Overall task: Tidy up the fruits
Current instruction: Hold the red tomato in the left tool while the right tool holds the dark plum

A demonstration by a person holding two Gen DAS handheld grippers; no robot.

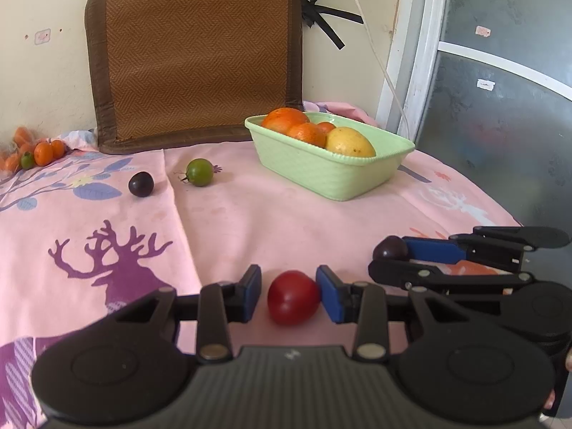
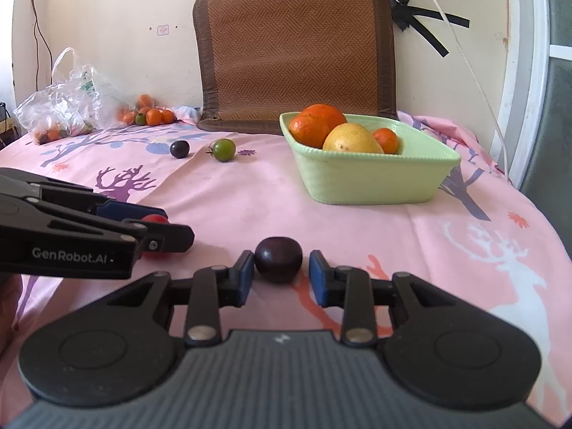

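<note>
A red fruit [image 1: 293,296] lies on the pink cloth between the open fingers of my left gripper [image 1: 289,295]; the right pad touches it, the left pad stands off. A dark purple fruit [image 2: 278,259] lies between the open fingers of my right gripper [image 2: 279,277], with small gaps on both sides. A light green basket [image 1: 332,168] at the back right holds oranges and a yellow fruit [image 1: 349,141]. A second dark fruit [image 1: 141,184] and a green fruit [image 1: 199,172] lie loose farther back. In the right wrist view the left gripper [image 2: 168,230] sits at the left around the red fruit [image 2: 154,218].
A brown woven cushion [image 1: 195,46] leans on the wall behind. Small oranges [image 2: 153,114] and a clear plastic bag [image 2: 68,103] lie at the back left. A white cable [image 1: 375,50] hangs by the wall at the right. The table edge drops off on the right.
</note>
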